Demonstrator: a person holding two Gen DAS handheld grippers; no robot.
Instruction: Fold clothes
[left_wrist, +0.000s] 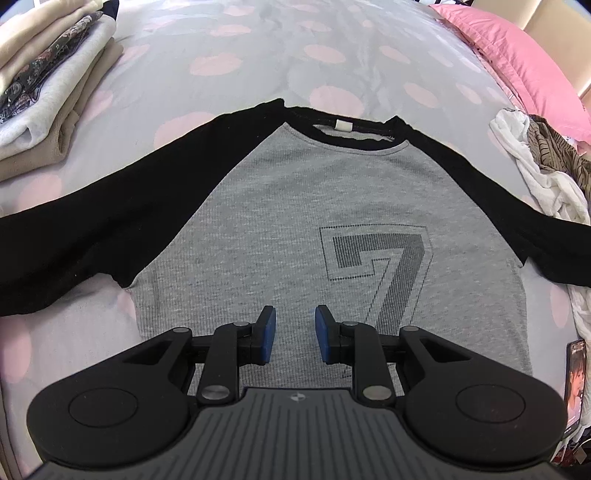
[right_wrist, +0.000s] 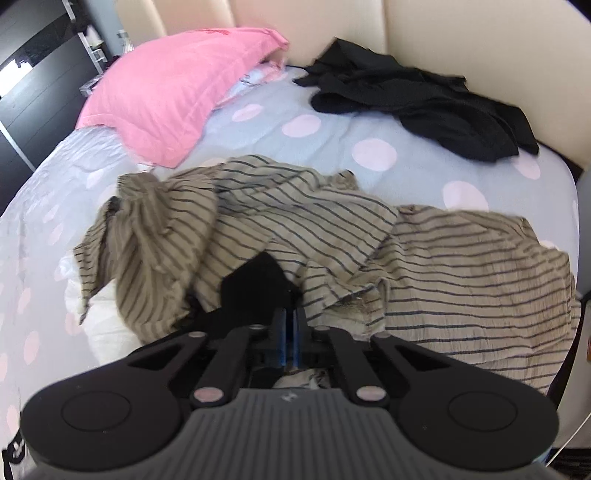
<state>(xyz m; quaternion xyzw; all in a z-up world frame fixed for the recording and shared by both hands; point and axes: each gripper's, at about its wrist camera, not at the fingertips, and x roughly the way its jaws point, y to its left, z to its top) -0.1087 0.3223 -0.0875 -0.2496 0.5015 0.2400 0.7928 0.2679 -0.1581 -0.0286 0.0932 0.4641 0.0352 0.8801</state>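
1. Left hand-held gripper (left_wrist: 294, 334): blue pads apart, nothing between them, poised over the lower body of the grey shirt (left_wrist: 266, 221).
2. Grey shirt: spread flat on the spotted bed (left_wrist: 258, 55), black sleeves out toward 9 and 3 o'clock, collar at 12 o'clock.
3. Folded stack (left_wrist: 48, 81): at 10 o'clock.
4. Right hand-held gripper (right_wrist: 291, 332): pads together, seemingly on a black sleeve end (right_wrist: 255, 284), beside the crumpled striped garment (right_wrist: 424, 258).
5. Pink pillow (right_wrist: 173, 92): at 11 o'clock.

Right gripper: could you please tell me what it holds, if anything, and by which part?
The right gripper appears shut on black fabric, near its edge; which garment cannot be told.
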